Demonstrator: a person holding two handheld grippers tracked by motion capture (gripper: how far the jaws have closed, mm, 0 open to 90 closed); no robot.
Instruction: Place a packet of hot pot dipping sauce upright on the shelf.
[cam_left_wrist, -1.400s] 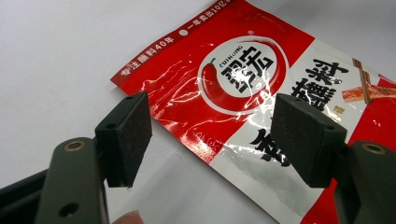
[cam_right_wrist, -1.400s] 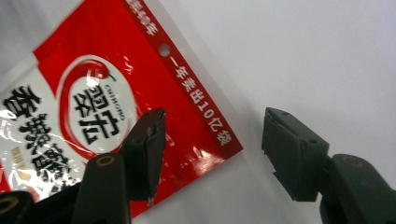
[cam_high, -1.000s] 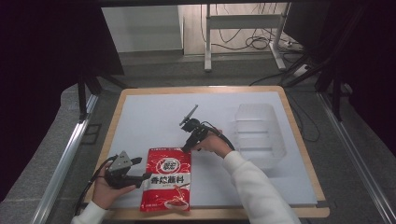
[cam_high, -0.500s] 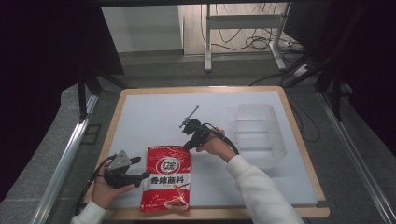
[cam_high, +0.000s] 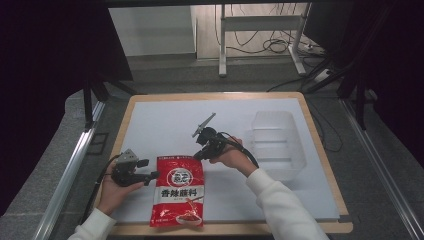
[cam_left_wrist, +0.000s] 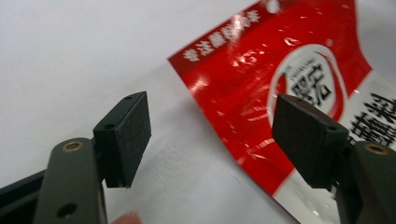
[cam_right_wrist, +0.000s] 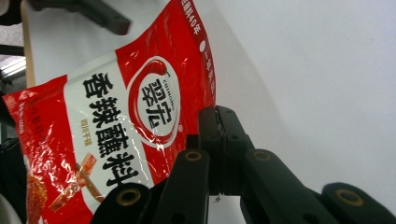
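The left gripper has its pads wide apart, straddling the edge of the glossy red foil seasoning packet near the desk's front edge. The right gripper, pads pressed together and empty, sits beside the packet's top right corner. The slick foil may slide away.

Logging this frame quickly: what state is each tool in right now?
Left tool: open, jaws straddling the red packet's edge, not clamped.
Right tool: shut, nothing between its jaws, by the packet's edge.

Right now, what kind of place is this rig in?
Likely a lab data-collection station, not a kitchen: a wood-edged white table under a fixed camera, loose cables on the floor behind, handheld tongs beside a red seasoning packet.
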